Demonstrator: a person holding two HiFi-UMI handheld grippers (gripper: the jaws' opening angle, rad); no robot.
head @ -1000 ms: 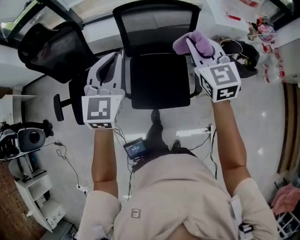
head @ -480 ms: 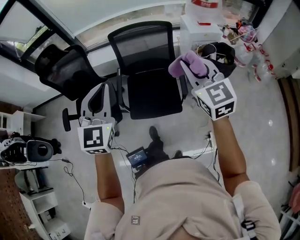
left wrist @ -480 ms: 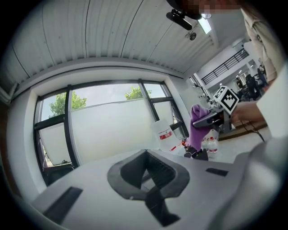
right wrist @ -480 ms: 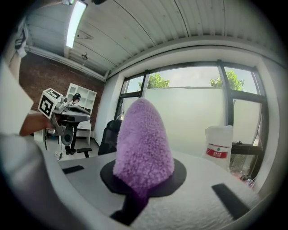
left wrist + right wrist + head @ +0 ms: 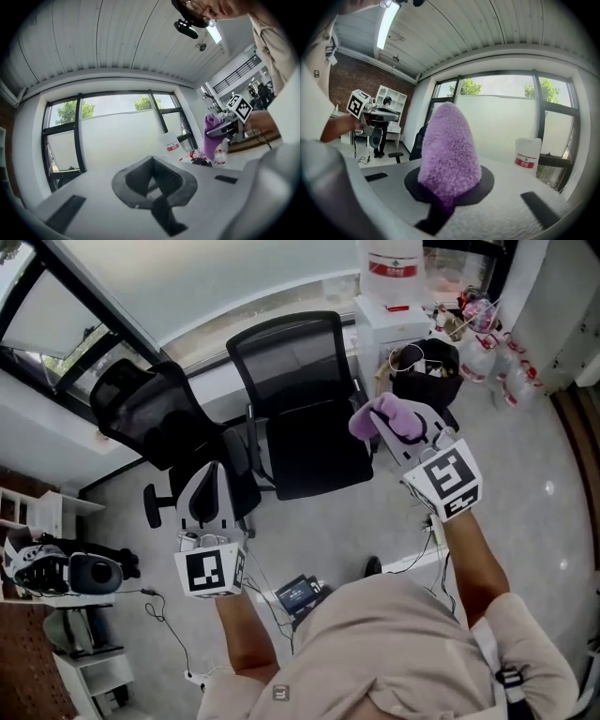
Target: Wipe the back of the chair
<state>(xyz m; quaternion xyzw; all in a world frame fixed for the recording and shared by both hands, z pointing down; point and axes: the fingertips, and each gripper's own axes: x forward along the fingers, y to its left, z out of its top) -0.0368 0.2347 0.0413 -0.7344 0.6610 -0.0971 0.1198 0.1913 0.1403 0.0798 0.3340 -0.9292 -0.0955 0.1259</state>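
Observation:
A black mesh office chair stands in the middle of the head view, its backrest facing me over the seat. My right gripper hangs by the seat's right edge, shut on a fluffy purple cloth, away from the backrest. That cloth fills the right gripper view, pinched in the right gripper. My left gripper is lower left of the chair, jaws together, holding nothing. In the left gripper view the left gripper points at the window, with the purple cloth at right.
A second black chair stands left of the first. A white water jug on a stand, a black bin and bottles sit behind right. Cables, a headset-like device and a white shelf lie left.
The view has pulled back from the chair. My left gripper dropped lower and away from the seat. The right gripper kept the purple cloth and stays by the seat's right side.

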